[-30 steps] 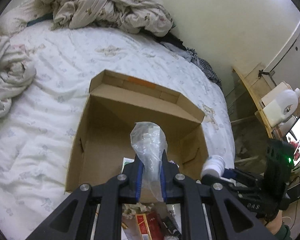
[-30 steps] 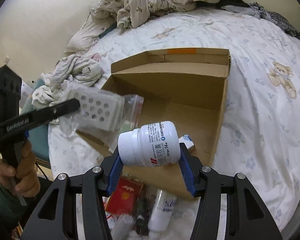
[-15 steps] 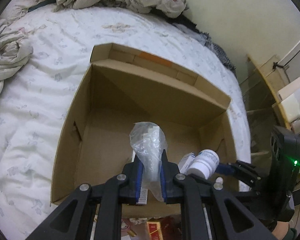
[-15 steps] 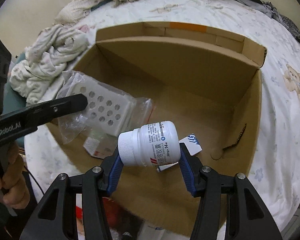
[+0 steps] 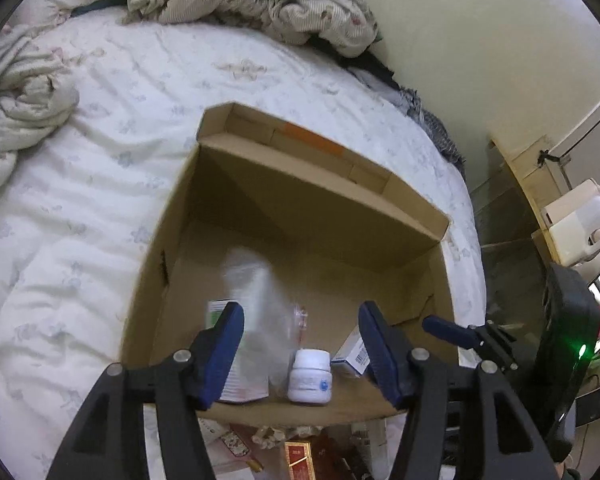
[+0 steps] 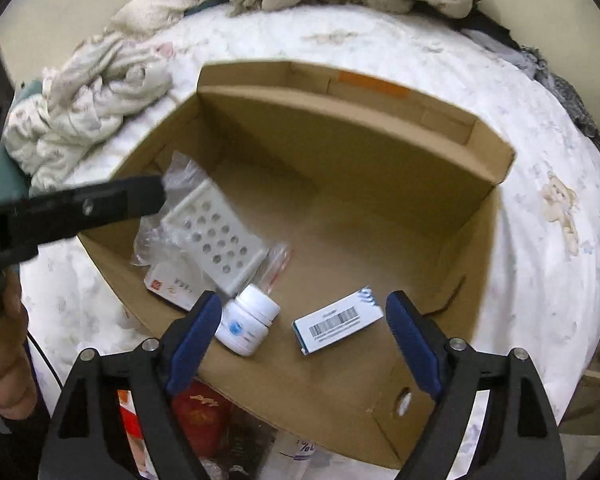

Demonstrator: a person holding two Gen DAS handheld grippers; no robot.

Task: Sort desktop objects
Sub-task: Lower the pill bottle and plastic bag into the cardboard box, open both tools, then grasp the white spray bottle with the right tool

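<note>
Both drops done: my left gripper (image 5: 300,344) and right gripper (image 6: 304,328) now gape wide and empty, the bagged tray (image 6: 216,236) and white bottle (image 6: 246,324) lying lower left in the cardboard box (image 6: 380,136), so next round.

both your wrist cameras hang close above the cardboard box's (image 5: 148,280) (image 6: 496,168) near edge, facing down and inward. both views share its floor.
</note>
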